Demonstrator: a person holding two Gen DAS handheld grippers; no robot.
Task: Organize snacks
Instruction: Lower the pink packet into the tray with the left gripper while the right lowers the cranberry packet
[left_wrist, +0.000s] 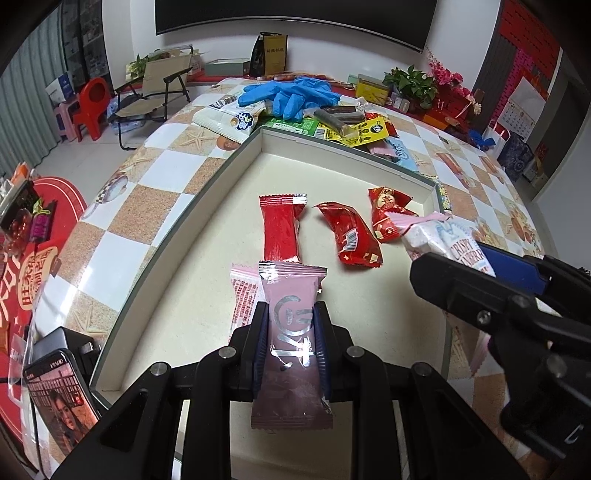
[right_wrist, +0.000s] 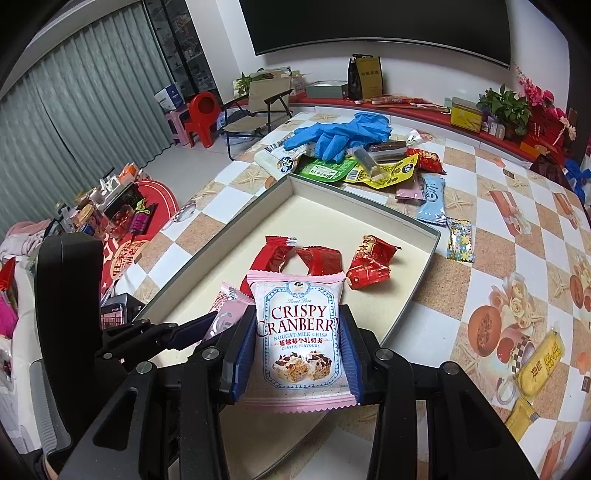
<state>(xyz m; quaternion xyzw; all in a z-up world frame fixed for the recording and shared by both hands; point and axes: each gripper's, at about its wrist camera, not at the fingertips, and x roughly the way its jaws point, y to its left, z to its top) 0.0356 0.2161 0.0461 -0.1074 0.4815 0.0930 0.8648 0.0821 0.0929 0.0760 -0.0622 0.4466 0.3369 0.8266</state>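
Observation:
My left gripper (left_wrist: 290, 321) is shut on a pink snack bar (left_wrist: 291, 332) held over the near part of a shallow cream tray (left_wrist: 207, 199). Another pink bar (left_wrist: 242, 295) lies beside it in the tray. My right gripper (right_wrist: 297, 332) is shut on a Crispy Cranberry nougat packet (right_wrist: 299, 336), over the tray's near right side (right_wrist: 436, 236). Three red snacks lie in the tray: a flat red bar (left_wrist: 280, 229), a crumpled red packet (left_wrist: 351, 236) and a red printed packet (left_wrist: 388, 210). The right gripper (left_wrist: 436, 269) also shows in the left wrist view with its packet (left_wrist: 454, 243).
A pile of loose snacks (right_wrist: 384, 170) with blue gloves (right_wrist: 343, 133) on top lies beyond the tray's far edge. A light blue bar (right_wrist: 432, 199), a flowered candy (right_wrist: 460, 240) and a yellow packet (right_wrist: 535, 373) lie on the checkered table. A phone (left_wrist: 62, 398) sits left.

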